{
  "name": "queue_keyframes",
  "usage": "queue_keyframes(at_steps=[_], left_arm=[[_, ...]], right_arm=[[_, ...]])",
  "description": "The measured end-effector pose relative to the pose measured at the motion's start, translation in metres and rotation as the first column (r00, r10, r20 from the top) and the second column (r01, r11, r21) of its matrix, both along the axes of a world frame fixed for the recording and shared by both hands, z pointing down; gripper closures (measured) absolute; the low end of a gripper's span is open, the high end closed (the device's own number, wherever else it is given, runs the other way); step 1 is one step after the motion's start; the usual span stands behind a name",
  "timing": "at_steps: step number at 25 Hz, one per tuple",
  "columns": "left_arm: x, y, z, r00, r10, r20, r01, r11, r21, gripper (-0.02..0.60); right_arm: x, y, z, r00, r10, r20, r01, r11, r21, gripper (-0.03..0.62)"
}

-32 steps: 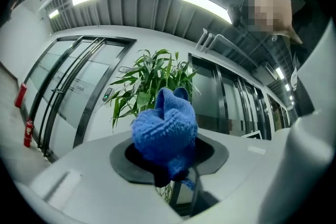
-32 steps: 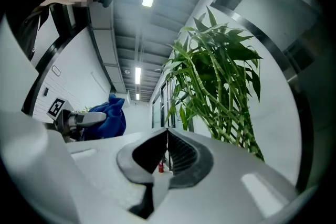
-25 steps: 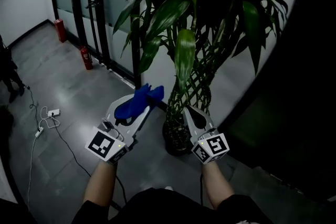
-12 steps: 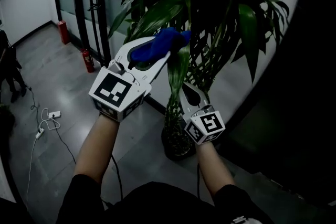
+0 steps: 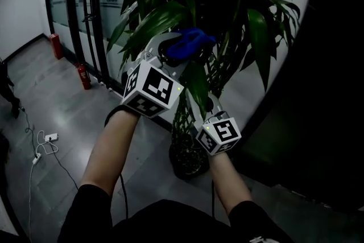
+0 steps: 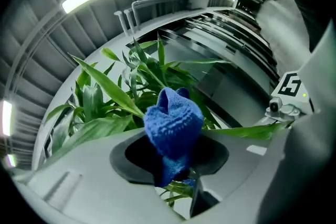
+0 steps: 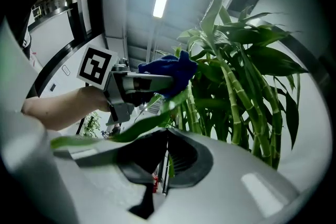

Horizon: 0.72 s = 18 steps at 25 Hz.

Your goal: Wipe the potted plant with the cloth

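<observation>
A tall potted plant [image 5: 227, 3] with long green leaves and braided stems stands in front of me. My left gripper [image 5: 190, 45] is raised among the leaves, shut on a bunched blue cloth [image 5: 192, 40] [image 6: 173, 118]. The cloth rests against the upper part of one drooping leaf [image 5: 196, 79]. Below it my right gripper [image 5: 208, 104] points upward and is shut on that leaf's lower end; a thin green strip shows in its closed jaws [image 7: 167, 152]. In the right gripper view the leaf [image 7: 142, 126] arches up to the cloth [image 7: 168, 71].
The dark pot [image 5: 186, 159] stands on the grey floor by a glass wall. Two red fire extinguishers [image 5: 83, 75] stand along that wall at the left. White cables [image 5: 42, 142] lie on the floor. A dark curved panel [image 5: 318, 94] closes off the right side.
My left gripper has risen with the cloth from down by the pot to the upper part of the leaf. The right gripper lifted slightly and still holds the leaf.
</observation>
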<state>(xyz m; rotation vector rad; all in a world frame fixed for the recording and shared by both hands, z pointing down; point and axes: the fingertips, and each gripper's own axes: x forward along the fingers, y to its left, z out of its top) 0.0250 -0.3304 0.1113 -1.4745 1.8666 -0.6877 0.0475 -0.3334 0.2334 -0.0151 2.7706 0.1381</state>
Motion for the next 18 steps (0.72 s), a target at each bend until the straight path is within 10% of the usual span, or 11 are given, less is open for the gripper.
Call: queue_keyframes(at_steps=[18], left_arm=[[0.041,0.014,0.081,0.996,0.085,-0.023,-0.088,0.982,-0.169,0.426]], right_arm=[[0.013,0.020,0.010,0.999,0.043,0.004,-0.043,0.988,0.148,0.591]])
